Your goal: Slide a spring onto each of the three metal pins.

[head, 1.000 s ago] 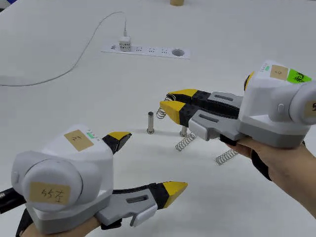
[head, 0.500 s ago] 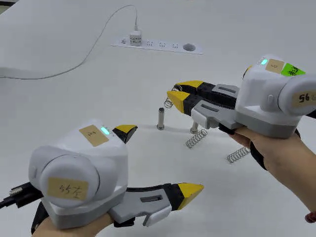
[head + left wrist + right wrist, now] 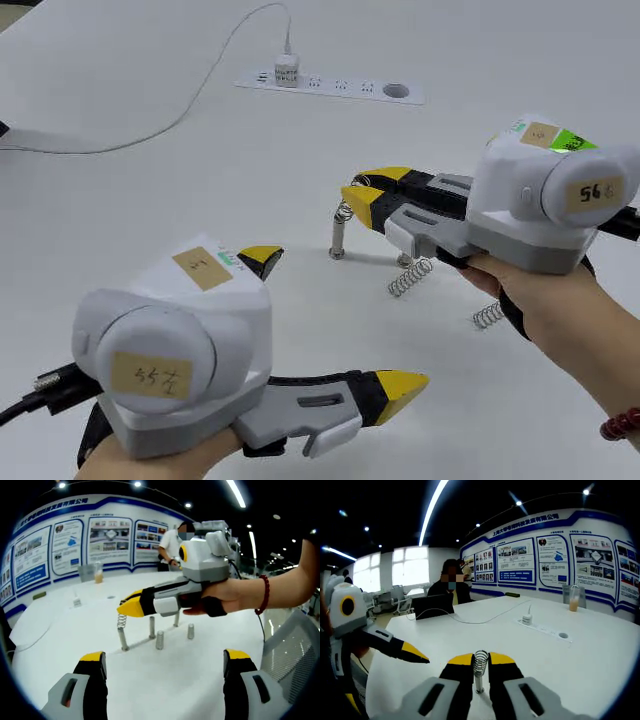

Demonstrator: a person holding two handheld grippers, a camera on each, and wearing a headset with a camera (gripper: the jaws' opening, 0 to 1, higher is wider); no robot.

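Your right gripper (image 3: 352,190) pinching spring (image 3: 344,212), upright, lined up right over standing pin (image 3: 337,240), so push goes straight down. Left gripper (image 3: 338,320) spread wide, farther off.

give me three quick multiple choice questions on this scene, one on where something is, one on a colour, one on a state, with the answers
1. Where is the spring that the right gripper holds?
A) flat on a chair
B) over the top of a standing pin
C) inside a cup

2. What colour are the fingertips of both grippers?
A) yellow
B) red
C) green

3. How is the left gripper?
A) shut on a spring
B) shut on a pin
C) open, holding nothing

Answers: 1 B, the coil sits on the pin's top between the closed jaws. 2 A, the tips show yellow in the head view. 3 C, its jaws stand wide apart with nothing between.
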